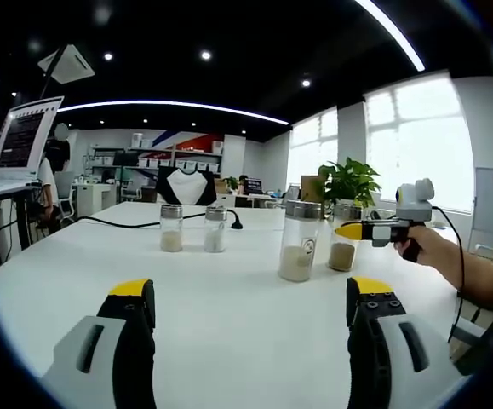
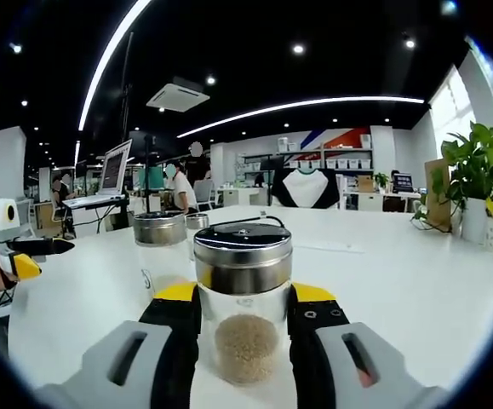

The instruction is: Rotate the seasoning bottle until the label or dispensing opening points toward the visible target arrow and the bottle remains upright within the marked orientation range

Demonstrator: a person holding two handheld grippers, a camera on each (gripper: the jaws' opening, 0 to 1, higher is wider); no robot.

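The right tongs [image 2: 244, 317] are clamped on a seasoning bottle [image 2: 243, 298], its steel lid rising just above the yellow jaw tips and its clear body, part filled with tan granules, sitting between the jaws; it stands upright on the white table [image 2: 399, 281]. The left tongs [image 1: 250, 298] are spread wide and hold nothing, with bare table between the jaws. From the left gripper view the held bottle [image 1: 343, 236] stands ahead and to the right of those tongs, with the right tongs [image 1: 348, 231] touching its side, a larger jar [image 1: 299, 240] just beside it, and two small shakers [image 1: 192, 228] ahead toward the left. No target arrow or orientation marks can be made out on the table, so how close the label or opening is to the target cannot be judged. The grasp appears done; the turning itself, then release with the bottle upright, most likely remains.
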